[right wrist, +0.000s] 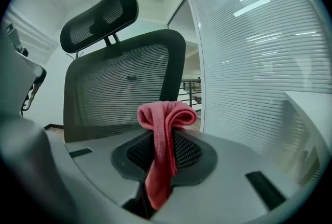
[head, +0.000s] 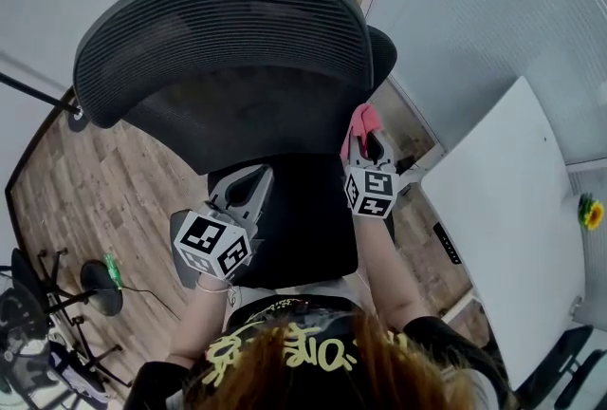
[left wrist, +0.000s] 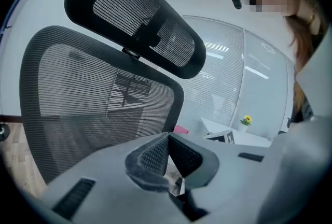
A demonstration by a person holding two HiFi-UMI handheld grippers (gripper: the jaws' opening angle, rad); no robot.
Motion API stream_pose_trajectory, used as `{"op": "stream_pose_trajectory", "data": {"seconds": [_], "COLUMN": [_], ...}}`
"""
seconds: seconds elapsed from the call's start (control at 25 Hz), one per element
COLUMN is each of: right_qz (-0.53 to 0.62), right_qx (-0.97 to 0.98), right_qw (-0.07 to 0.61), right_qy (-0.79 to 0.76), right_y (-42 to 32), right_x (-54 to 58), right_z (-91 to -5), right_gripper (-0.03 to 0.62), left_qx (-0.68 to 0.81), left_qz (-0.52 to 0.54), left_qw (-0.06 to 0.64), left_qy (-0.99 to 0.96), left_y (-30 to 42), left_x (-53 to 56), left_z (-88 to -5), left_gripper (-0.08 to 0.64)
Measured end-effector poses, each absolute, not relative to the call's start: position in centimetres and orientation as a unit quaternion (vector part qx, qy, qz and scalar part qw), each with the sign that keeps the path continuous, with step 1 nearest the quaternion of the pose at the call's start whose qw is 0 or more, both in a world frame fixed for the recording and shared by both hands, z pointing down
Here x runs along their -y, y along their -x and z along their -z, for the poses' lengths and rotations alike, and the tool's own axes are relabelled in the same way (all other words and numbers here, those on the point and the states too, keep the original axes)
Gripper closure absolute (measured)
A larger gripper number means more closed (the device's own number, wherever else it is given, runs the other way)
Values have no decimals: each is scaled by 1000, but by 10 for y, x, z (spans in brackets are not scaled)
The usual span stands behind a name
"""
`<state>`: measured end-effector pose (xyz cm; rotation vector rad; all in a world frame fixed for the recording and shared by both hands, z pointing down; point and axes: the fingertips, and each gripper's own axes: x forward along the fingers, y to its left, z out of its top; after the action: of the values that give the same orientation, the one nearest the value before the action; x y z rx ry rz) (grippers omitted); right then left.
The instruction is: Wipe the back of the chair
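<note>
A black mesh office chair faces me, with its headrest (head: pixel 223 28) uppermost, the backrest (head: pixel 247 123) below it and the seat (head: pixel 303 218) nearest me. My right gripper (head: pixel 365 140) is shut on a folded pink cloth (head: pixel 363 121) and holds it by the backrest's right edge. I cannot tell whether the cloth touches the mesh. In the right gripper view the cloth (right wrist: pixel 165 129) stands up between the jaws, with the backrest (right wrist: pixel 124 88) ahead. My left gripper (head: pixel 248 185) is shut on nothing over the seat, and its tips meet in the left gripper view (left wrist: pixel 167 137) in front of the backrest (left wrist: pixel 93 109).
A white desk (head: pixel 512 228) stands to the right with a yellow flower (head: pixel 592 212) on it. Glass walls with blinds (right wrist: pixel 249 62) close off the right side. A black stand base (head: pixel 100 288) and other gear sit on the wood floor at lower left.
</note>
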<state>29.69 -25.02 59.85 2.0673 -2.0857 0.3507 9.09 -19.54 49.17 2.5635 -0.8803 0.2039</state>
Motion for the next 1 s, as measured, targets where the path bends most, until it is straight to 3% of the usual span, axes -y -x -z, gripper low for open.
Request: {"op": "stream_pose_trajectory", "data": {"seconds": [1.0], "right_qz": [-105], "right_qx": [734], "right_qw": [115], "right_qy": [-661], "right_y": [-219], "right_x": [276], "right_z": [-602], "right_gripper": [525], "left_qx": [363], "left_qz": [-53], "left_qw": [213], "left_qy": [-905], "left_y": [-33], "left_x": [201], "left_z": [-486], "left_gripper": [569]}}
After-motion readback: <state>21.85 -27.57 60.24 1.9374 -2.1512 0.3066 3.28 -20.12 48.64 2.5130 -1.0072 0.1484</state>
